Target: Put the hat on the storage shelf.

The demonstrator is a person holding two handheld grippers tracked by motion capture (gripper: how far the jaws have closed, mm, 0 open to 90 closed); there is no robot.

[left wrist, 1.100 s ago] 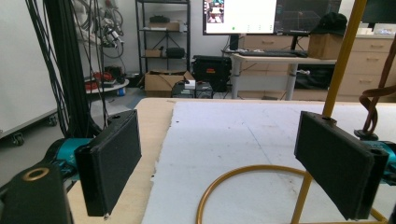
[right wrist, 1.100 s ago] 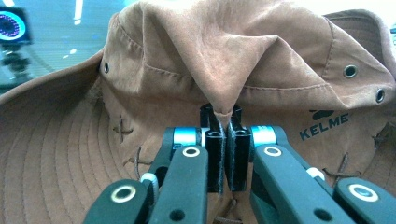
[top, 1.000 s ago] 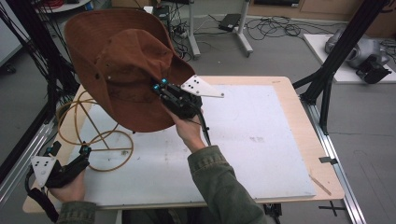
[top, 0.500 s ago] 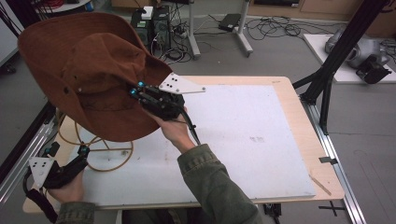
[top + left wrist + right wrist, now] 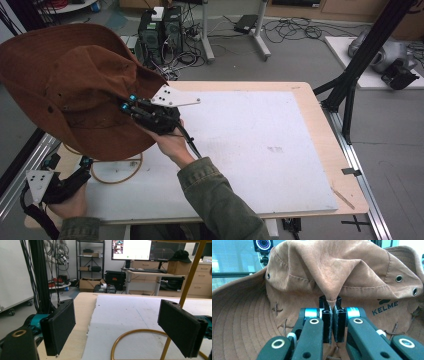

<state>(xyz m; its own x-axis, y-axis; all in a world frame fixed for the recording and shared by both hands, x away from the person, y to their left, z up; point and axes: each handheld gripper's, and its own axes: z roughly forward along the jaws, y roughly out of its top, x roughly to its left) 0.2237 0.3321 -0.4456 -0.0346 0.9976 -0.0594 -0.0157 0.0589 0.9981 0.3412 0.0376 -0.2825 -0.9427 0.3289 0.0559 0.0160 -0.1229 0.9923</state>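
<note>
A: Surface and room?

B: A wooden table (image 5: 320, 125) topped with a white sheet (image 5: 250, 150) stands on a grey floor. Past the far edge: computer towers (image 5: 161, 25), loose cables, a stand's legs. A black frame post (image 5: 365, 55) rises off the right edge.

A: The largest item?

B: A brown wide-brimmed hat (image 5: 70, 90), lifted clear above the table's far-left corner. Its brim's long axis runs roughly from far-left to near-right, tilted; the crown faces up and left.

A: Who holds it?

B: The right gripper (image 5: 131, 106); its jaws are pinched tight on a fold of the hat's fabric.

A: And the other?

B: The left gripper (image 5: 67, 165) sits at the near-left corner, jaws spread wide, gripping nothing. A gold wire ring (image 5: 117, 175) lies on the sheet just ahead of it.
</note>
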